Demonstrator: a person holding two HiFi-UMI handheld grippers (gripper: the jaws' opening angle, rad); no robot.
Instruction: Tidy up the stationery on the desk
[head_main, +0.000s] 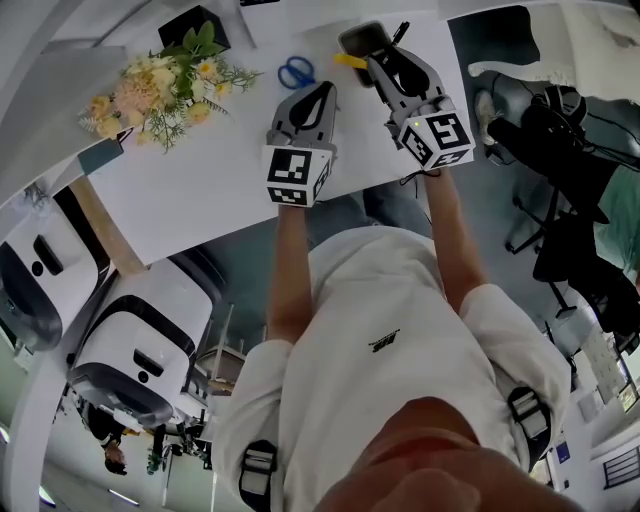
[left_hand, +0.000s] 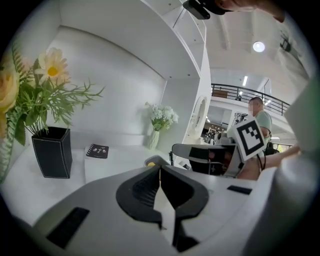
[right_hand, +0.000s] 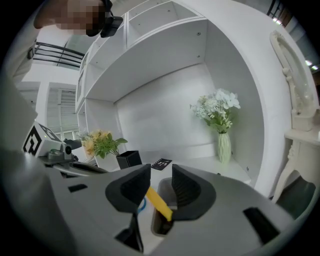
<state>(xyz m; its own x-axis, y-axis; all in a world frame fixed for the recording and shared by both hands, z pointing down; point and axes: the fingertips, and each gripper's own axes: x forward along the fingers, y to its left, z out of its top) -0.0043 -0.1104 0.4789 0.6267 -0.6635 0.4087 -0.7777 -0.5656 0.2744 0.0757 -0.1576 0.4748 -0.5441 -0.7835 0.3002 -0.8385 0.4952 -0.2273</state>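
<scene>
The left tool (head_main: 321, 92) is pressed together with nothing between its jaws, which the left gripper view (left_hand: 160, 171) shows meeting edge to edge. It hovers over the white worktop (head_main: 200, 180) near the middle. The right tool (head_main: 374, 58) sits just beside it at 2 o'clock, with its jaws spread wide (right_hand: 156, 186).

Between those spread jaws a yellow pen (right_hand: 159, 202) lies tilted. Its lower end is inside the grey pen cup (right_hand: 161, 192) and its upper end leans toward the left jaw. I cannot tell whether that jaw touches it. In the head view the pen (head_main: 350, 60) pokes out of the cup (head_main: 358, 38) toward 8 o'clock, and the cup stands at the far edge of the worktop at 12 o'clock.

Blue scissors (head_main: 295, 72) lie flat on the worktop at 11 o'clock from the left tool and at 9 o'clock from the cup. A bunch of flowers (head_main: 165, 85) in a black vase (head_main: 192, 22) stands well apart at 10 o'clock.
</scene>
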